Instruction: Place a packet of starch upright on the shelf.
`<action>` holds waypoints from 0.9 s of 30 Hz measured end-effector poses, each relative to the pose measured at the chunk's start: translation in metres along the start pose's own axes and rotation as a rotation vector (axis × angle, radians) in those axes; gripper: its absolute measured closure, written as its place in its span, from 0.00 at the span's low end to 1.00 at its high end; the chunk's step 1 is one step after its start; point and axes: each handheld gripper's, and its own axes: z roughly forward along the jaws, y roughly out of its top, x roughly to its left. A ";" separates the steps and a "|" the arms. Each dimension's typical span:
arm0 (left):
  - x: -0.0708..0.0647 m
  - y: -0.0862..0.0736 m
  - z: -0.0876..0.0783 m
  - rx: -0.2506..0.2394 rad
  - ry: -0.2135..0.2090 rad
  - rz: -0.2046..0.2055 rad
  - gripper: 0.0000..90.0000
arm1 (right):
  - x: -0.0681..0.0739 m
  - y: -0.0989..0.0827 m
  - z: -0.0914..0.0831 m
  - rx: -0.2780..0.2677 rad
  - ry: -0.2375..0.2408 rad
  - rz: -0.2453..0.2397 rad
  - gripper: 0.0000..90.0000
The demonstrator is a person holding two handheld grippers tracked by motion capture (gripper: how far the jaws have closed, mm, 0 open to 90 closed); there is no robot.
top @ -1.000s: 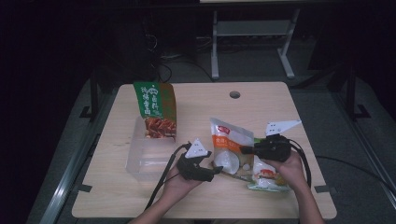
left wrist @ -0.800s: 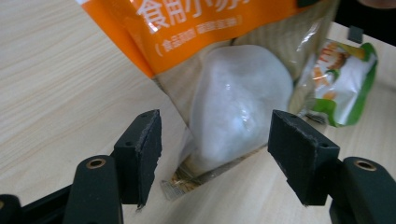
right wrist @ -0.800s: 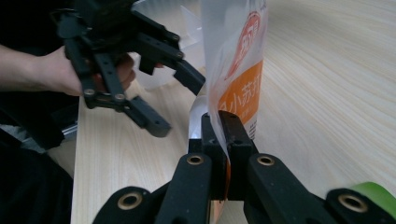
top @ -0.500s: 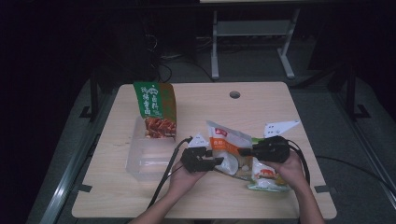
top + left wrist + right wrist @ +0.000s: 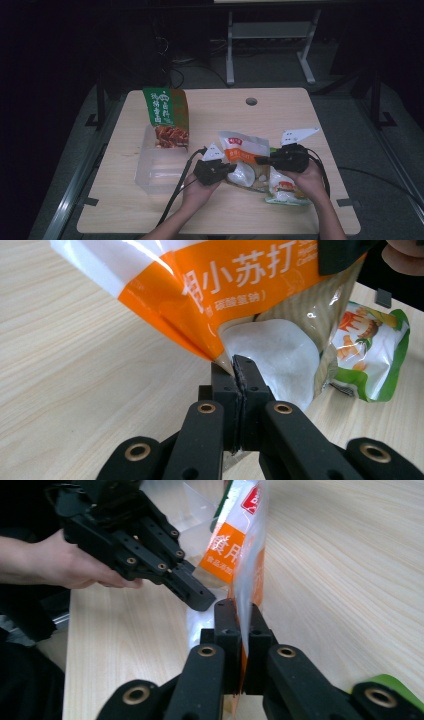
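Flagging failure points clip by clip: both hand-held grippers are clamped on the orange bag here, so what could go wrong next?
1. The left hand-held gripper pinches only a thin edge of the orange bag; it may slip out.
2. With the right hand-held gripper clamped on the opposite edge, pulling apart could tear the film and spill the contents.
3. The green bag lies against the orange one and could get dragged toward the table edge.
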 end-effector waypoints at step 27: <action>-0.009 -0.010 -0.018 -0.011 0.025 0.002 0.61 | 0.012 0.005 0.018 -0.013 -0.047 0.025 1.00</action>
